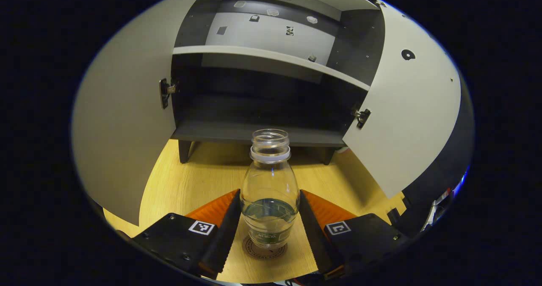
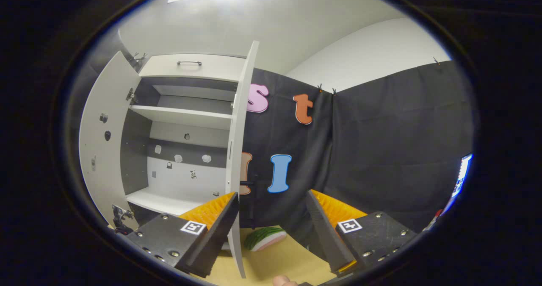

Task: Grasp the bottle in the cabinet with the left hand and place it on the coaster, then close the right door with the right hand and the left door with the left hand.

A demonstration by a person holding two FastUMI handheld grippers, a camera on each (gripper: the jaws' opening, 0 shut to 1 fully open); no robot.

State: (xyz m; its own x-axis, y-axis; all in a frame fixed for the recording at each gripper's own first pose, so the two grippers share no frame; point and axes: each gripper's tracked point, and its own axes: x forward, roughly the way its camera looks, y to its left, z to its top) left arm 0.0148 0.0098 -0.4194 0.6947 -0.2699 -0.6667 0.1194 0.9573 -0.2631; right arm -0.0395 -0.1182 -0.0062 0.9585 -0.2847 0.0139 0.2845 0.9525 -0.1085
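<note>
A clear, uncapped bottle (image 1: 269, 192) with a little water in it stands upright on a round brown coaster (image 1: 265, 250) on the wooden table. My left gripper (image 1: 269, 218) is shut on the bottle, one finger pressing each side of its belly. Behind it the cabinet (image 1: 258, 129) has both doors swung wide: left door (image 1: 123, 142), right door (image 1: 406, 120). In the right gripper view my right gripper (image 2: 271, 231) is open and holds nothing. The right door (image 2: 239, 150) is edge-on there, just in front of this gripper's left finger.
The cabinet's lower compartment (image 1: 254, 108) is dark and bare, with a white shelf (image 1: 271, 59) above it. A watermelon-slice toy (image 2: 264, 238) lies on the table beyond the right gripper. The cabinet's left door (image 2: 101, 150) stands open in the right gripper view.
</note>
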